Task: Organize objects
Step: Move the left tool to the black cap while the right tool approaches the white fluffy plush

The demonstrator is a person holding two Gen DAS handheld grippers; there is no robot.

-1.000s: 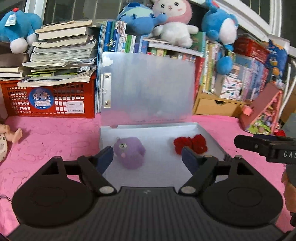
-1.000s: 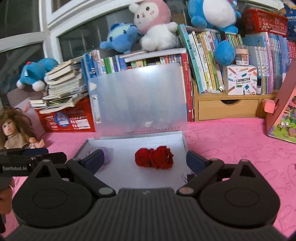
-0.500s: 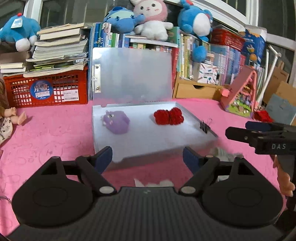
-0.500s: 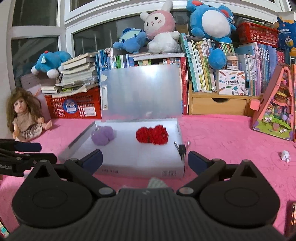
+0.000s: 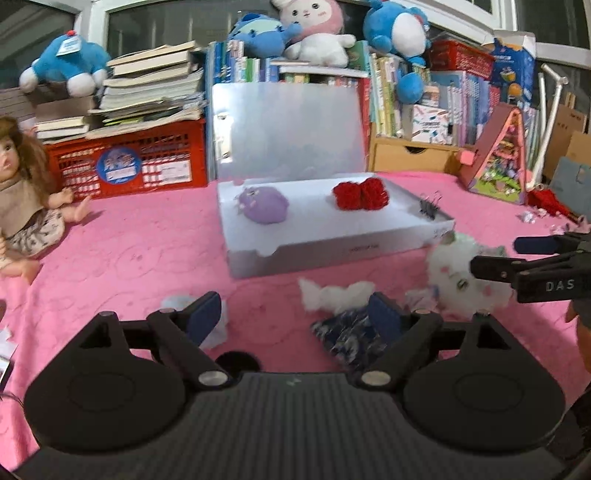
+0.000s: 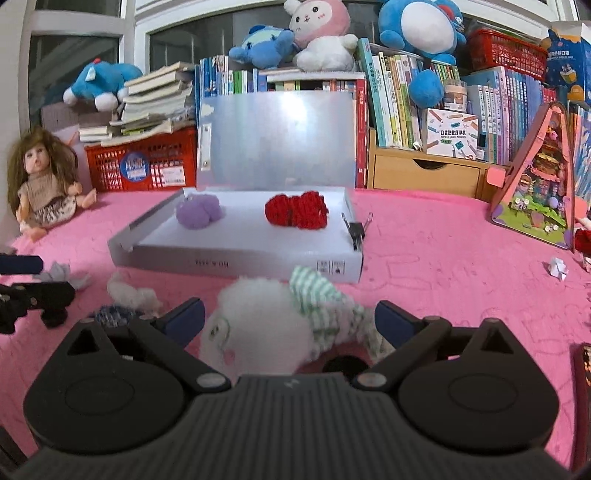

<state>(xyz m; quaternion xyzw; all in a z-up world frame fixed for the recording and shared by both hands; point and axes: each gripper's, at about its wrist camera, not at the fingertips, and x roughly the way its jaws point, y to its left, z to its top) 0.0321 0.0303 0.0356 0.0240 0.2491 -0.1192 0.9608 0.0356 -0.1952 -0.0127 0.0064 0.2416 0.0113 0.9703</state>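
The white plush toy [image 6: 258,325] is framed between the spread, empty jaws of the right hand-held gripper [image 6: 288,317], lying crosswise.

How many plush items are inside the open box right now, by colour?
Purple plush: 1
Red plush: 1
Total: 2

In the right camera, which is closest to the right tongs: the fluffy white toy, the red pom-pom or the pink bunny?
1. Fluffy white toy, lying between the right tongs.
2. Red pom-pom, in the white box, middle.
3. Pink bunny, atop the books, far back.
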